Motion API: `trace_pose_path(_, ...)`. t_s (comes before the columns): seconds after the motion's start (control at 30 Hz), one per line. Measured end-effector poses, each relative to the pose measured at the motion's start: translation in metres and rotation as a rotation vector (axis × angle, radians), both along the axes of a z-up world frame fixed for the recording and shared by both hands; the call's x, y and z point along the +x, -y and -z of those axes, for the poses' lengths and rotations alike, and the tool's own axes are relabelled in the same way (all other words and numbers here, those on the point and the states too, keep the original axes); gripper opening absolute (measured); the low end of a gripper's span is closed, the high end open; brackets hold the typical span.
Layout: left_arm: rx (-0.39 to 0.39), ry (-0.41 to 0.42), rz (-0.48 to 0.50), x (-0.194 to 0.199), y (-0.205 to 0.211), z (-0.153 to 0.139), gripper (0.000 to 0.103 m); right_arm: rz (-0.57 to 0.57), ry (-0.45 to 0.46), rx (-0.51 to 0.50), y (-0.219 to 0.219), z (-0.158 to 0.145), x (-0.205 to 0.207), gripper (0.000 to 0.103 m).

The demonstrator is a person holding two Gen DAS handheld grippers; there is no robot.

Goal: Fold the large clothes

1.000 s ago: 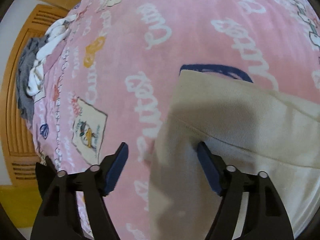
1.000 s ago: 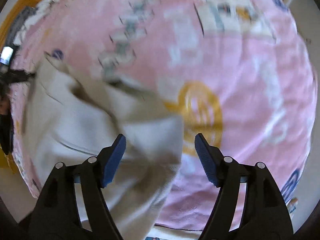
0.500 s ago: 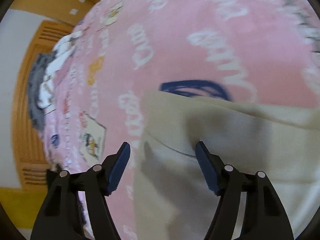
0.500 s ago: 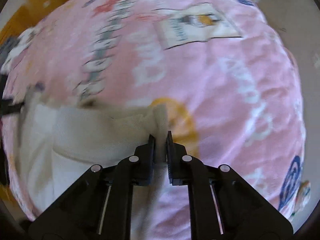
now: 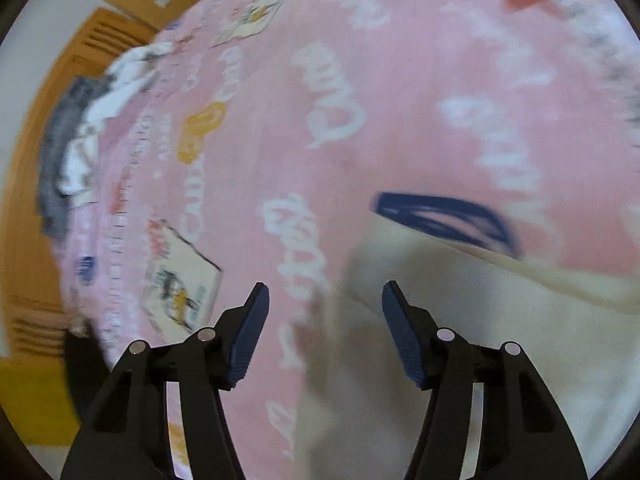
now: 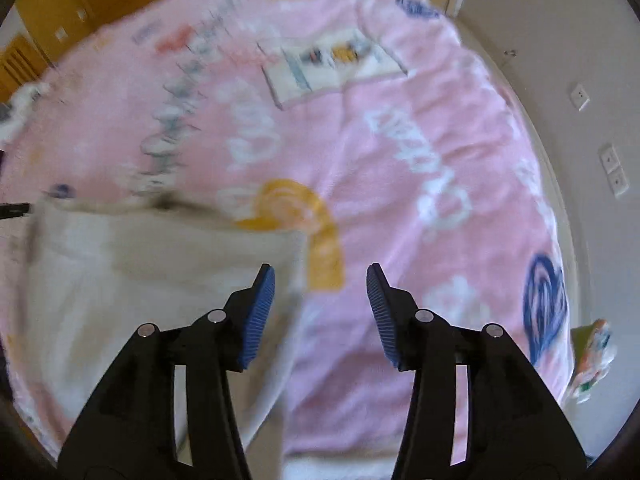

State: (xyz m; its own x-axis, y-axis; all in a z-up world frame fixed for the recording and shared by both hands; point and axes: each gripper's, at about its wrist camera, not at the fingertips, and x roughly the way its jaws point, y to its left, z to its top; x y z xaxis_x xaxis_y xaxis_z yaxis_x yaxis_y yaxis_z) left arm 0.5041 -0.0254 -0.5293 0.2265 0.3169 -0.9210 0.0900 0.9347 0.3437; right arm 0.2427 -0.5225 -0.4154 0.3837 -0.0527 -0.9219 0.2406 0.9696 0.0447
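Observation:
A large beige garment (image 5: pixel 460 320) lies flat on a pink printed blanket (image 5: pixel 400 80). In the left wrist view its left corner sits just ahead of my left gripper (image 5: pixel 325 304), which is open and empty above it. In the right wrist view the garment (image 6: pixel 140 272) fills the lower left, with its right edge under my left finger. My right gripper (image 6: pixel 320 284) is open and empty, above that edge and the blanket (image 6: pixel 400 140).
A pile of grey and white clothes (image 5: pixel 80 128) lies at the blanket's far left edge by orange wooden furniture (image 5: pixel 24 280). A white wall with sockets (image 6: pixel 600 120) runs along the right. A small colourful object (image 6: pixel 592 356) lies at the bed's right edge.
My right gripper, shut on the garment's edge half a second ago, has opened and let go, and has risen. My left gripper stayed open and shifted left off the garment.

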Motion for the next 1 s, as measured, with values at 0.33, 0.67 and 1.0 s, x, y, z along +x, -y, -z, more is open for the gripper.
trace_pose_path(0.33,-0.236,-0.224,-0.031,-0.103,0.011,0.043,0.064,0.047,-0.224,-0.037,-0.109,0.064,-0.108,0.040)
trace_pose_path(0.67,-0.200,-0.238,-0.007,-0.093,0.006,0.068,0.079,0.418,-0.108,0.046,-0.029,0.068,-0.116,0.050)
trace_pose_path(1.0,-0.303,-0.283,0.073,-0.112,0.038,-0.008,0.068,0.537,0.064,0.359,-0.055,0.009,-0.189,0.070)
